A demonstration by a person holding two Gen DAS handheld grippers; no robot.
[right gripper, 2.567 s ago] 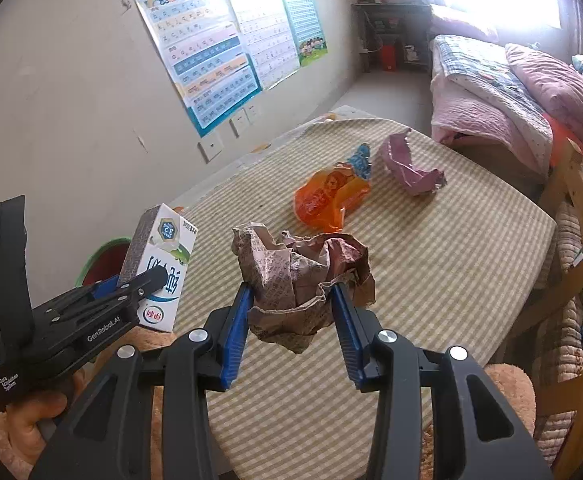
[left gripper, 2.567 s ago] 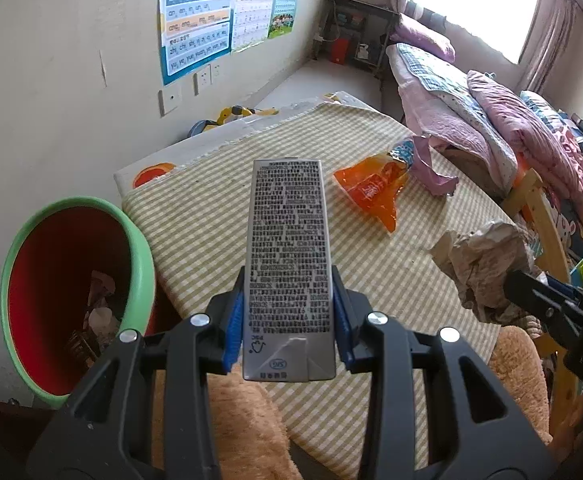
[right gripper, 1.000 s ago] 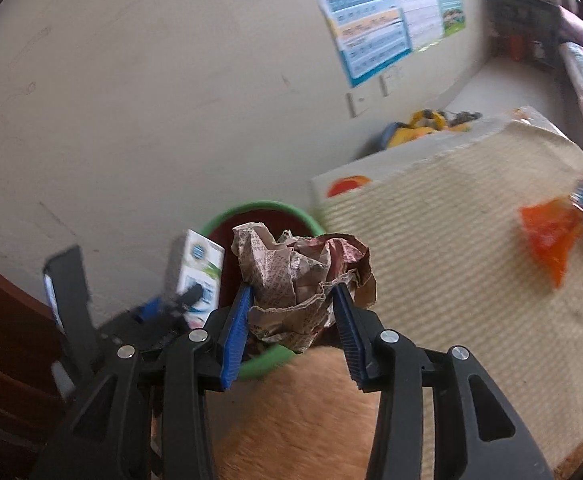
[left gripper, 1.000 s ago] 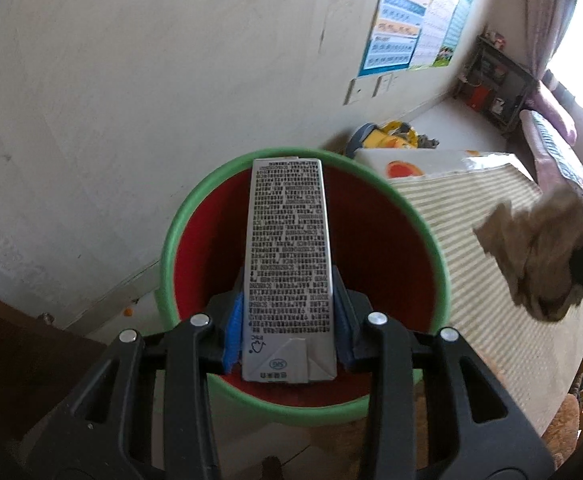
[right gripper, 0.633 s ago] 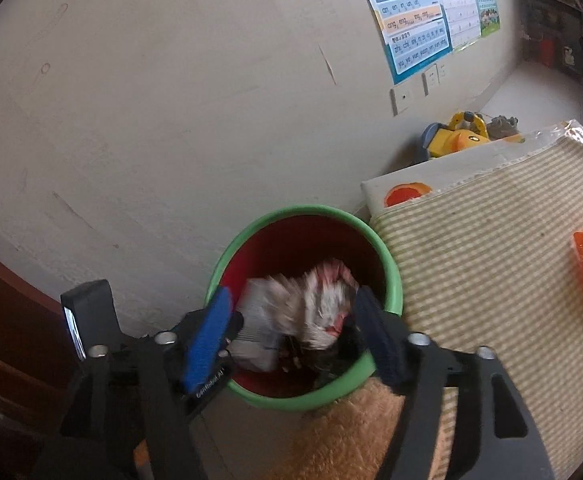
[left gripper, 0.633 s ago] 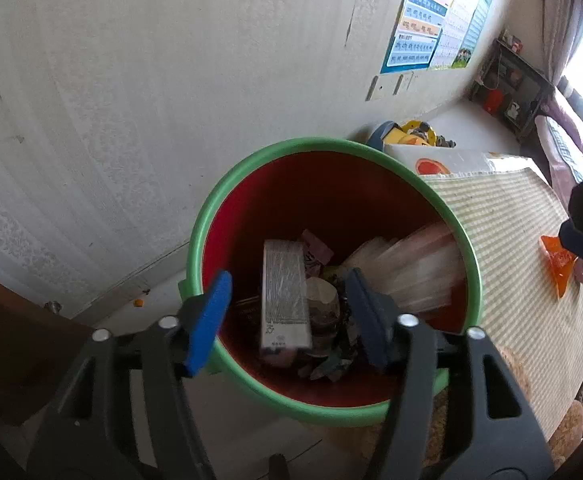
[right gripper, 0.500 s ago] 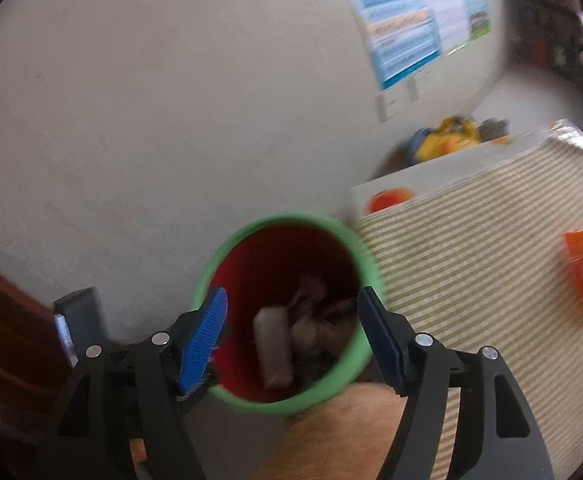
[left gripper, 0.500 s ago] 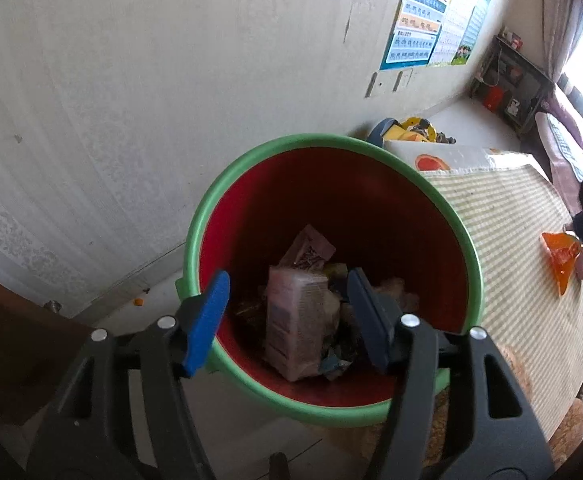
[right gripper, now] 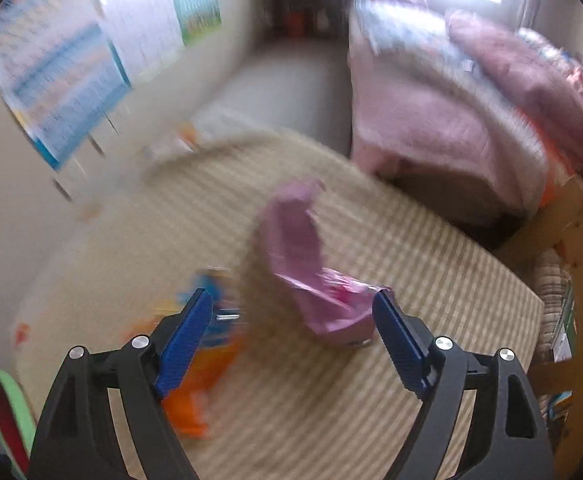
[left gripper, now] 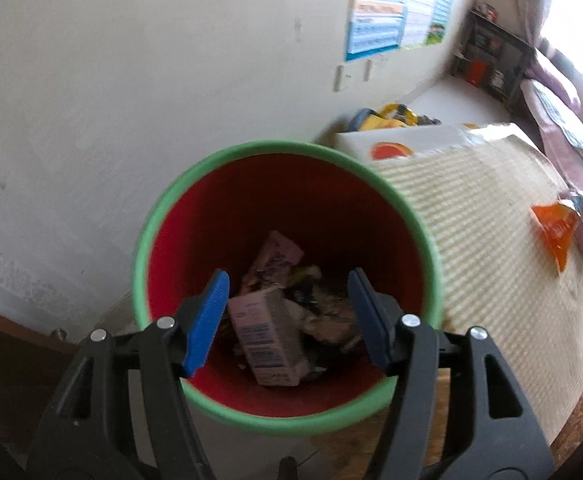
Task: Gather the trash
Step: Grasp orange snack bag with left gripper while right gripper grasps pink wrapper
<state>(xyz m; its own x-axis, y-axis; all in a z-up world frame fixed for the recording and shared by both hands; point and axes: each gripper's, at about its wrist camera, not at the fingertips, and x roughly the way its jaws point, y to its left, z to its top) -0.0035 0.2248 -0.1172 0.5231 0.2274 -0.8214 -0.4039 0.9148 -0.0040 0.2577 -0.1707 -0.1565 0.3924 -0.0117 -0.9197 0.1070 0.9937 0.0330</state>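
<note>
Left gripper [left gripper: 287, 320] hangs over the green-rimmed red bin [left gripper: 163, 216], jaws parted and empty. The milk carton [left gripper: 267, 340] lies inside the bin on other rubbish, well below the pads. Crumpled paper [left gripper: 331, 320] sits beside it in the bin.

Right gripper [right gripper: 291, 336] is over the checked table cover [right gripper: 431, 280], jaws spread wide and just been opening further, with nothing clamped. The pink wrapper [right gripper: 307, 256] lies on the cover between and beyond the fingertips, not pressed by either pad. The orange snack packet [right gripper: 195, 396] lies near the left-hand finger, partly behind it. This view is heavily blurred.

Judgement: the step in hand is pickup of the pink wrapper. The wrapper looks thin and folded, so the jaws should come down astride its raised fold and close on that, not on a flat edge. Keep the orange packet clear of the near finger so that only one item is taken.

Writing: a barcode panel shows on the carton; no brand is legible. Wall posters [left gripper: 383, 20] carry print too small to read
</note>
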